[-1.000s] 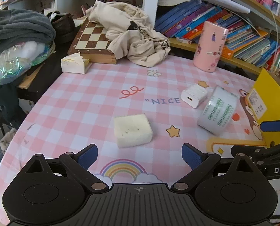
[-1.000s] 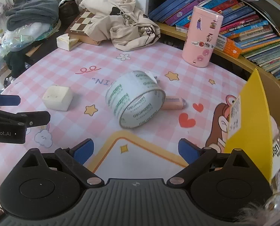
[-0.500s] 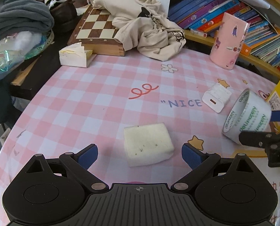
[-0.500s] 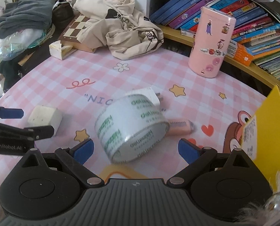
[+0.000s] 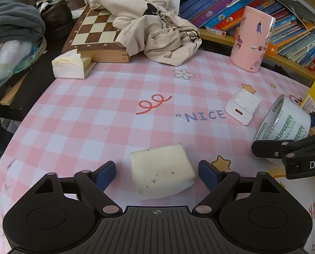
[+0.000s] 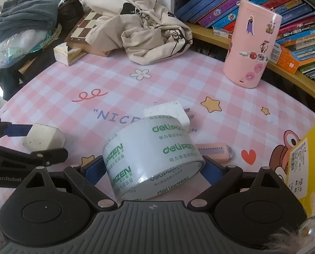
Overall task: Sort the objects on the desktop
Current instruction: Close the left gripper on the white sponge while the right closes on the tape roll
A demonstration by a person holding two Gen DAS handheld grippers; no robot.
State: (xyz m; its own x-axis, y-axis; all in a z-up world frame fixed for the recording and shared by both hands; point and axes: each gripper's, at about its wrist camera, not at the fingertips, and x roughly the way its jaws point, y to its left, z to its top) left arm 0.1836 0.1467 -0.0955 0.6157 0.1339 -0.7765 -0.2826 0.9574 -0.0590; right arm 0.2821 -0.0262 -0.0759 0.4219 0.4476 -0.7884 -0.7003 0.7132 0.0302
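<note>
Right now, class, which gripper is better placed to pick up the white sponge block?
Left. The left gripper already straddles the sponge block, jaws open; the right gripper brackets the tape roll.

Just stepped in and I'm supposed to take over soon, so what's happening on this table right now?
A person is sorting desk clutter with two handheld grippers. The left gripper is open around the white sponge block, not yet squeezing it. The right gripper straddles the roll of clear tape; whether it grips is unclear. The white charger lies loose on the pink checked tablecloth.
</note>
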